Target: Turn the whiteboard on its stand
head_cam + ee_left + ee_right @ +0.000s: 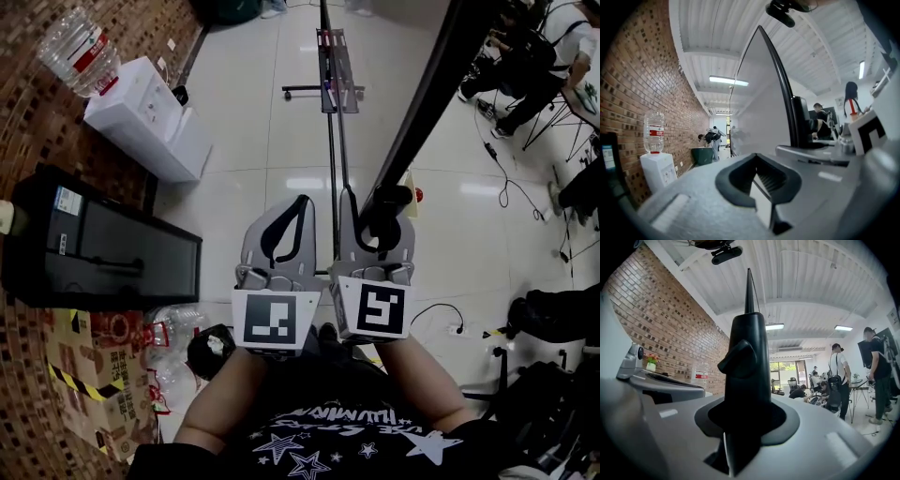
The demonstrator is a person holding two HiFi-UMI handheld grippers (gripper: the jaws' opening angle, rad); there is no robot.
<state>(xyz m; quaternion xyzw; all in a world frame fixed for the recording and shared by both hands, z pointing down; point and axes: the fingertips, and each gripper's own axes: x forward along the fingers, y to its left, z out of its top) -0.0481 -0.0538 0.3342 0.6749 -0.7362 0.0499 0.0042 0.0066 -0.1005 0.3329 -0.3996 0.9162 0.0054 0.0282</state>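
Note:
From the head view, the whiteboard [330, 150] shows edge-on above the white floor, its wheeled stand foot [323, 91] far ahead. A thick black frame bar [433, 98] slants down from the upper right. My right gripper [378, 225] is shut on that bar next to a black knob [737, 357]; the bar fills the jaws of the right gripper [740, 423]. My left gripper [286, 230] hangs close beside it with its jaws apart and nothing between them. Past the left gripper [759, 180], the board's grey face [757, 103] and black edge [785, 93] rise.
A white water dispenser [141, 112] with a bottle stands by the brick wall on the left. Nearer are a black cabinet [94, 248], cardboard boxes [89, 375] and plastic bottles. Seated people [534, 66], chairs and floor cables [506, 178] fill the right side.

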